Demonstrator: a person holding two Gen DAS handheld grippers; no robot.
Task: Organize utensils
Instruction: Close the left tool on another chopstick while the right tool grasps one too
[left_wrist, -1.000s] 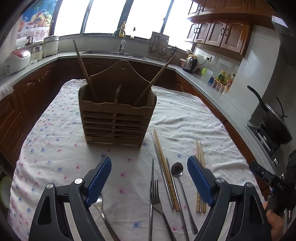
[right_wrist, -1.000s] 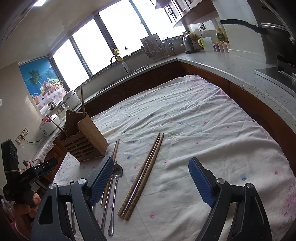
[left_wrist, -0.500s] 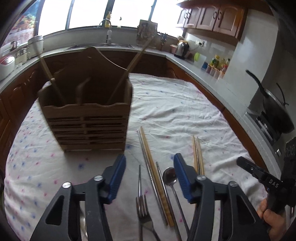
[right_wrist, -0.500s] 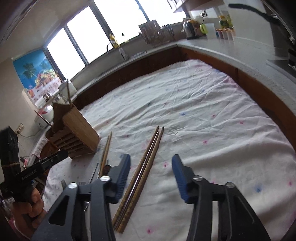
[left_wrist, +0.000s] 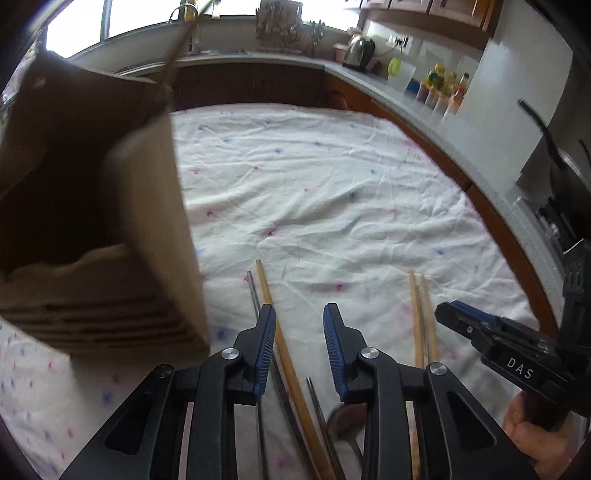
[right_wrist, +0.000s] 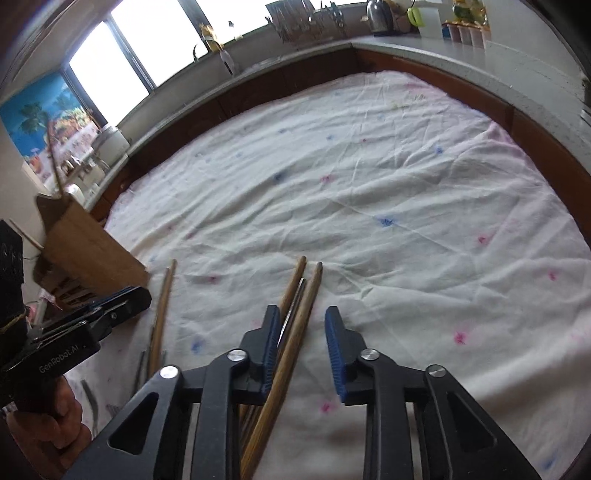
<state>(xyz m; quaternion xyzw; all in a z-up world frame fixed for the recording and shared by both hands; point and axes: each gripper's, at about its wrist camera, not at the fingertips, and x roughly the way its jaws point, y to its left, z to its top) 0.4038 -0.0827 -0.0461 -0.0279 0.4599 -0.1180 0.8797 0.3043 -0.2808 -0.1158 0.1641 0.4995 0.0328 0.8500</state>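
My left gripper (left_wrist: 299, 318) hovers low over the cloth with its jaws closing. A light wooden chopstick (left_wrist: 271, 295) runs between them, close to the left pad, which does not press it. A metal chopstick (left_wrist: 252, 291) lies just left of it, and a spoon (left_wrist: 345, 422) shows under the fingers. My right gripper (right_wrist: 303, 320) is also closing. Brown chopsticks (right_wrist: 308, 291) with a metal one lie between its jaws by the left pad, ungripped. The wooden utensil holder (left_wrist: 147, 229) stands at the left and holds a chopstick.
The table wears a white flowered cloth (left_wrist: 314, 192). In the right wrist view the left gripper (right_wrist: 142, 297) is at the left, near a light chopstick (right_wrist: 162, 314). A counter with a kettle (left_wrist: 360, 50) and bottles curves around behind, and a pan stands at the right.
Both grippers have dropped and moved forward over the utensils. Their jaws have narrowed from wide to a small gap. The holder now fills the left of the left wrist view.
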